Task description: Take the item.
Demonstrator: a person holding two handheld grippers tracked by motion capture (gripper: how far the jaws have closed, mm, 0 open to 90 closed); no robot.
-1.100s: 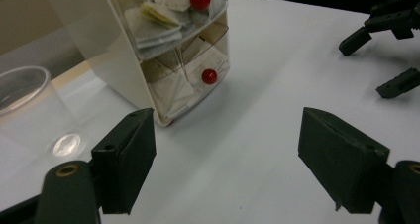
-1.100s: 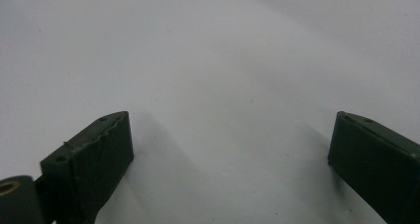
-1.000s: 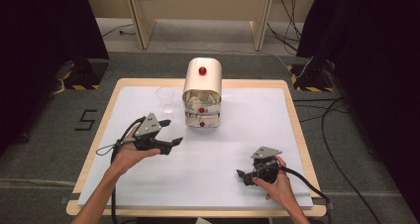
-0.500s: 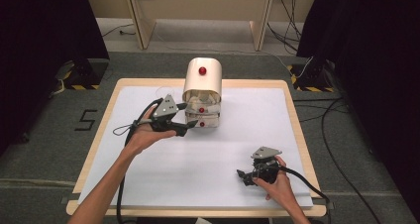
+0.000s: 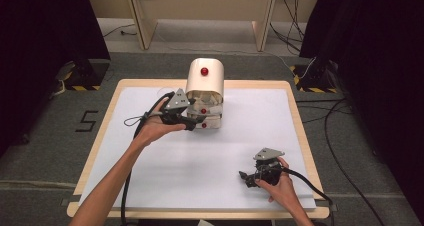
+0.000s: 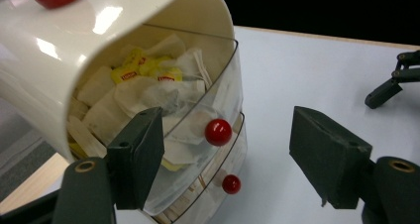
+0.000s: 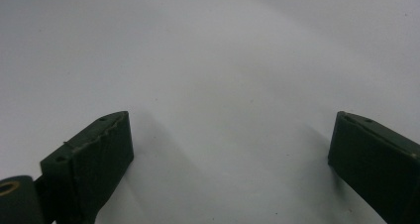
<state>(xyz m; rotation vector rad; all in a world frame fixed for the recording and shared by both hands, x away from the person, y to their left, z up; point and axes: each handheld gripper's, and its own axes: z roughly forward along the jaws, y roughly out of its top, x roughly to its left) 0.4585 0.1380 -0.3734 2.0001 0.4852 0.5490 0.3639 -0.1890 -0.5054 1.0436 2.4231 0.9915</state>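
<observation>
A cream domed tea-bag box [image 5: 205, 81] stands at the back middle of the table, with a red knob on top and two clear drawers below. The upper drawer [image 6: 198, 100] is full of tea bags [image 6: 148, 80]. My left gripper [image 5: 192, 121] is up against the box's front left, open, and its jaws have just been closing a little. In the left gripper view [image 6: 228, 140] the upper drawer's red knob [image 6: 218, 132] sits between the pads, untouched; the lower knob [image 6: 231, 184] is beneath. My right gripper [image 5: 248, 178] rests open on the table at front right, with bare white surface between its jaws [image 7: 230, 135].
A white sheet [image 5: 260, 131] covers the wooden table [image 5: 105, 136]. A clear glass [image 5: 161, 92] stands just left of the box, partly hidden behind my left hand. The right gripper's far tips [image 6: 396, 80] appear across the table. Cables trail off both grippers.
My left hand moved right and toward the back, from the open table to the front of the box, and rose slightly. The right gripper stayed where it was.
</observation>
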